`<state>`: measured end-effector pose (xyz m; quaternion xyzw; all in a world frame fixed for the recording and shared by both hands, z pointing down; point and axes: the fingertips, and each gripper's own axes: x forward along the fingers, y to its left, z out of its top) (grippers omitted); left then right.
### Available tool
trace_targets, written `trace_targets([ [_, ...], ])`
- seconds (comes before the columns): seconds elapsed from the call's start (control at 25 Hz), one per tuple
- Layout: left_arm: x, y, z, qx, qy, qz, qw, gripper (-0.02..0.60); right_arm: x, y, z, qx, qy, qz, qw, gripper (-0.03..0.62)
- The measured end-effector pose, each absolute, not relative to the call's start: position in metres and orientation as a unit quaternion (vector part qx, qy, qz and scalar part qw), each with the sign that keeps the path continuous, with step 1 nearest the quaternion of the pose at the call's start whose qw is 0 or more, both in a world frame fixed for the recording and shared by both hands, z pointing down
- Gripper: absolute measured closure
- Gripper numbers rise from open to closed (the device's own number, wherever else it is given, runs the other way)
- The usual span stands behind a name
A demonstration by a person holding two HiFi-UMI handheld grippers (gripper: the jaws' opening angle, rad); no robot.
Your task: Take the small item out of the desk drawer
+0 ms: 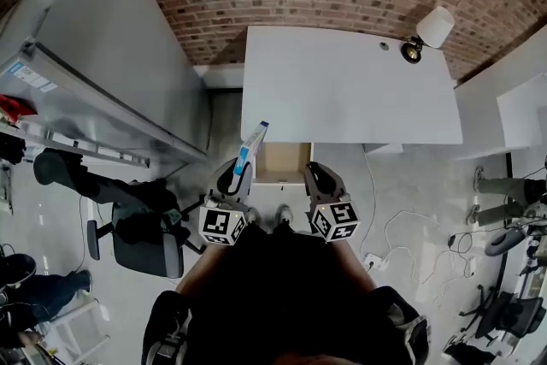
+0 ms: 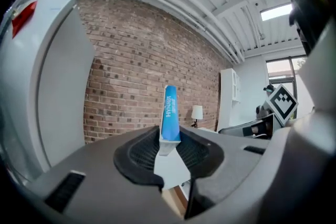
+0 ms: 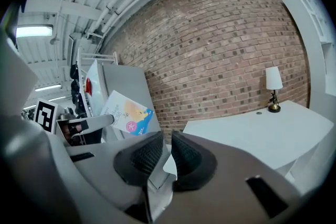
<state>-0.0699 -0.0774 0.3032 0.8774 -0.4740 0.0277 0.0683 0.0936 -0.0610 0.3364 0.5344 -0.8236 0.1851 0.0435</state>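
In the head view a white desk [image 1: 342, 90] stands against the brick wall, and its drawer [image 1: 282, 162] is pulled out, showing a bare brown inside. My left gripper [image 1: 242, 173] is raised over the drawer's left front corner. It is shut on a small flat blue-and-white packet [image 1: 254, 144] that sticks up from its pads. The left gripper view shows the packet [image 2: 170, 113] edge-on and clamped between the pads of the left gripper [image 2: 169, 147]. My right gripper [image 1: 317, 177] hangs by the drawer's right side. Only a narrow gap separates the pads of the right gripper [image 3: 167, 152], and nothing is between them.
A small lamp [image 1: 432, 32] stands at the desk's far right corner. A tall grey cabinet [image 1: 111, 55] rises left of the desk. An office chair [image 1: 145, 235] is at lower left. Cables [image 1: 410, 235] trail over the floor on the right.
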Motion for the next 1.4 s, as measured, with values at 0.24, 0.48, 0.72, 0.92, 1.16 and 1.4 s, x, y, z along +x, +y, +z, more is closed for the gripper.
trace_targets([
  [0.24, -0.079, -0.056, 0.277, 0.88, -0.473, 0.004, 0.05, 0.485, 0.08, -0.046, 0.305, 0.548, -0.823, 0.146, 0.032, 0.548],
  [0.48, -0.08, -0.041, 0.286, 0.884, -0.463, 0.008, 0.066, 0.485, 0.073, -0.039, 0.301, 0.559, -0.817, 0.137, 0.03, 0.554],
  [0.72, -0.081, -0.04, 0.292, 0.887, -0.456, 0.007, 0.069, 0.485, 0.065, -0.036, 0.306, 0.562, -0.815, 0.131, 0.044, 0.559],
  [0.92, -0.08, -0.044, 0.29, 0.89, -0.451, 0.004, 0.066, 0.485, 0.063, -0.038, 0.307, 0.563, -0.815, 0.127, 0.046, 0.566],
  [1.16, -0.084, -0.046, 0.287, 0.889, -0.452, 0.0, 0.068, 0.485, 0.058, -0.041, 0.304, 0.561, -0.817, 0.126, 0.041, 0.566],
  [1.4, -0.087, -0.049, 0.287, 0.891, -0.448, 0.001, 0.068, 0.485, 0.051, -0.042, 0.305, 0.563, -0.816, 0.128, 0.038, 0.566],
])
